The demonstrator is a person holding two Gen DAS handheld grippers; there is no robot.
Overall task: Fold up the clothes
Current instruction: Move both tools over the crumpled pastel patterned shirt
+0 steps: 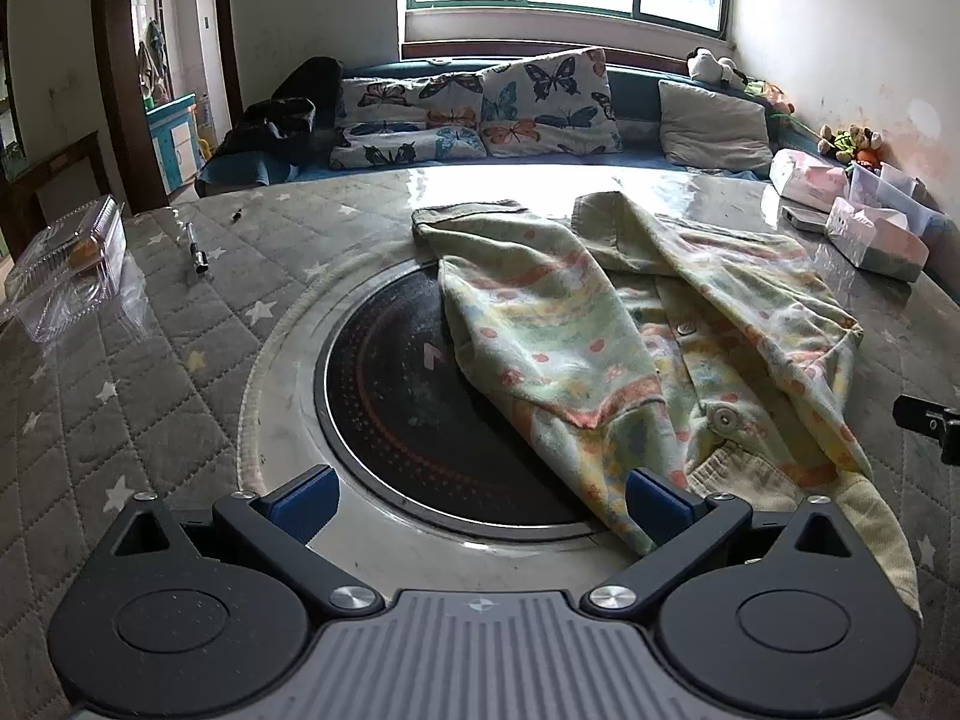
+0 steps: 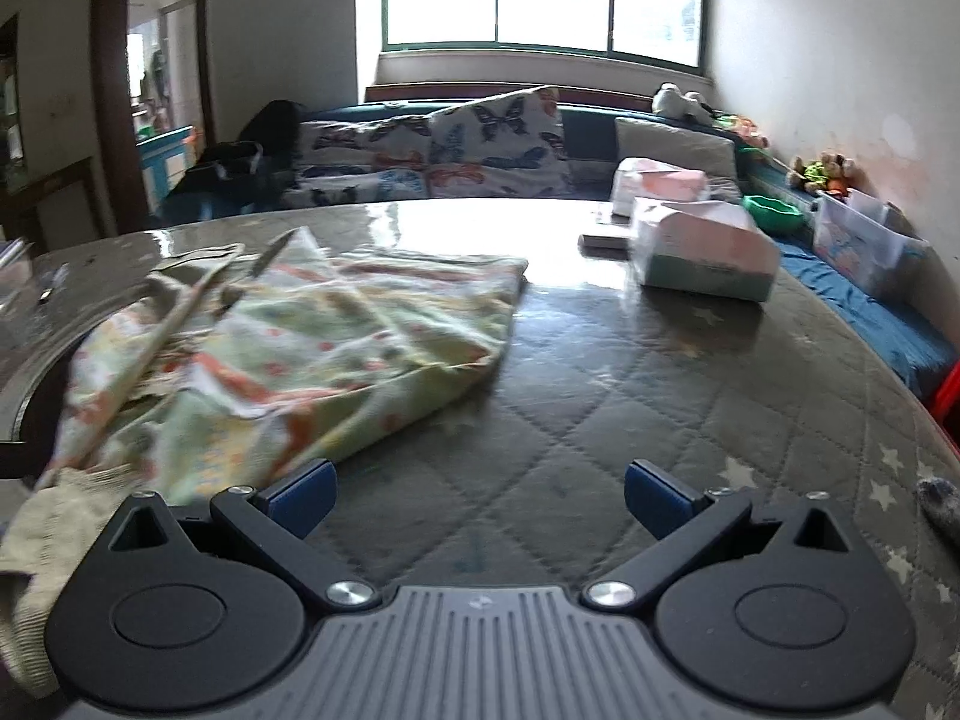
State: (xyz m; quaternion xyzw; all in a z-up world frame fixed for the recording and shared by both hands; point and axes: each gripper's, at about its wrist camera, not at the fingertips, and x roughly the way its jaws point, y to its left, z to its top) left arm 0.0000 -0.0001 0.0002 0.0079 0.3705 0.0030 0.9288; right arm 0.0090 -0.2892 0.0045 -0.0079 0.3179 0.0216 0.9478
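Note:
A small pale green garment point(image 1: 630, 324) with orange and yellow print and snap buttons lies crumpled on the table, both sleeves thrown across its front. It partly covers a round black hob point(image 1: 408, 408) set in the table. My left gripper point(image 1: 480, 501) is open and empty at the garment's near edge, its right fingertip point(image 1: 654, 501) beside the cloth. In the right wrist view the garment point(image 2: 300, 348) lies left of centre. My right gripper point(image 2: 477, 498) is open and empty above the quilted table cover point(image 2: 600, 420), to the right of the garment.
A clear plastic box point(image 1: 72, 264) and a small metal tool point(image 1: 197, 249) lie at the table's left. Tissue packs point(image 2: 702, 252) and plastic containers point(image 1: 888, 186) stand at the right. A sofa with butterfly cushions point(image 1: 480, 108) runs behind the table under a window.

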